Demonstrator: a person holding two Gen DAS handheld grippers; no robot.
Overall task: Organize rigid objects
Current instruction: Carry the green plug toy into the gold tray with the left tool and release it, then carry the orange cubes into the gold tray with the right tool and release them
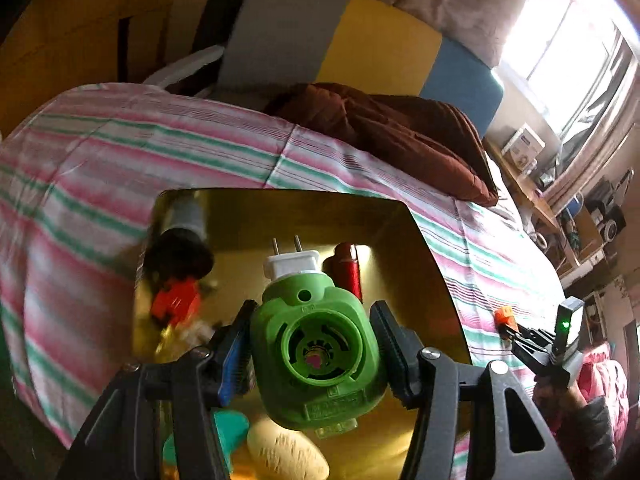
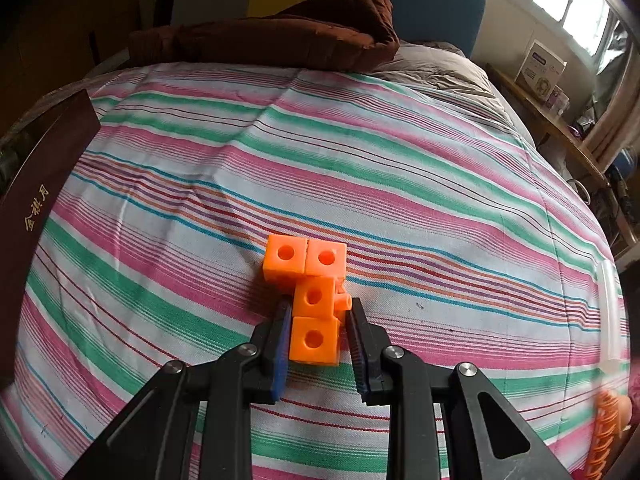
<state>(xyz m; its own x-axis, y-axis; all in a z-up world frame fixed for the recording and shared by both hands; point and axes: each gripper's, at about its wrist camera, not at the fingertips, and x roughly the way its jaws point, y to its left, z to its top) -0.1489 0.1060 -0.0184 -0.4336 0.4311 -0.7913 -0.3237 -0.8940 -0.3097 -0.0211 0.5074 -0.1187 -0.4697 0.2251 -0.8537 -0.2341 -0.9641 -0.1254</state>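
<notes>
My left gripper (image 1: 314, 340) is shut on a green plug-in device (image 1: 316, 352) with a white two-pin plug, held above a gold-lined box (image 1: 424, 264) on the striped bed. In the box lie a red cylinder (image 1: 347, 270), a red-orange toy (image 1: 176, 304), a black and grey tube (image 1: 182, 240), a teal piece (image 1: 228, 432) and a cream oval (image 1: 288, 452). In the right wrist view my right gripper (image 2: 318, 330) straddles an orange piece of joined cubes (image 2: 312, 292) on the bedspread, pads at its nearest cube. It also shows in the left wrist view (image 1: 505, 317).
A brown blanket (image 2: 280, 36) lies at the bed's far end. A dark maroon box wall with gold letters (image 2: 40, 184) stands at the left. A shelf with boxes (image 2: 540, 72) runs under the window on the right. Orange items (image 2: 608, 432) lie at the lower right.
</notes>
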